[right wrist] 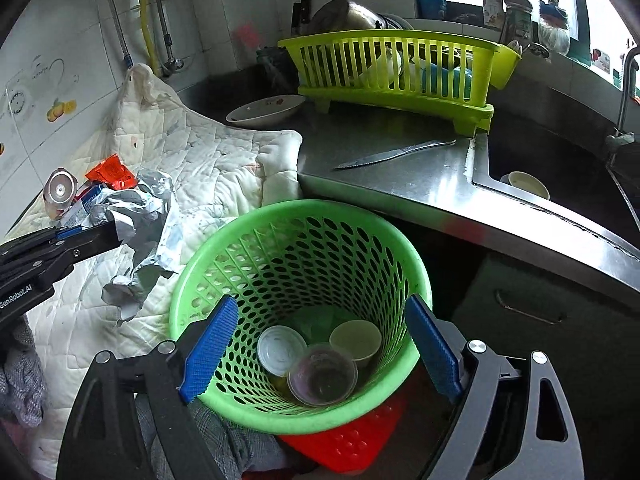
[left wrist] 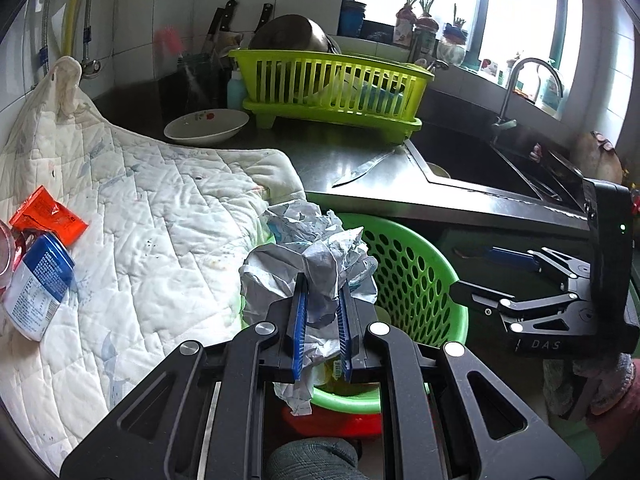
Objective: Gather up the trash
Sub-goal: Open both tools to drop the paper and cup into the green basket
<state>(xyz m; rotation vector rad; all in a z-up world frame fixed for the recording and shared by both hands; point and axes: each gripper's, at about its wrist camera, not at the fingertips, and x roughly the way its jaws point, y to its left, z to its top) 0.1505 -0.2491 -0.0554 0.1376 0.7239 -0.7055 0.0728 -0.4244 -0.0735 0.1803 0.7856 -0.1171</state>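
My left gripper (left wrist: 322, 300) is shut on a crumpled white paper wrapper (left wrist: 308, 256) and holds it over the near rim of the green perforated basket (left wrist: 416, 272). In the right wrist view the left gripper (right wrist: 116, 234) comes in from the left with the wrapper (right wrist: 140, 216) beside the basket rim (right wrist: 304, 208). My right gripper (right wrist: 320, 344) is open, its blue pads (right wrist: 210, 348) on either side of the basket. Several small cups and lids (right wrist: 322, 372) lie in the basket. An orange packet (left wrist: 48, 216) and a blue-white carton (left wrist: 36, 284) lie on the quilted cloth (left wrist: 152, 216).
A steel counter (right wrist: 400, 168) holds a knife (right wrist: 394, 152), a white bowl (right wrist: 266, 110) and a yellow-green dish rack (right wrist: 400, 68). The sink (right wrist: 560, 176) with a small cup is at right. A red stool (right wrist: 348, 444) sits under the basket.
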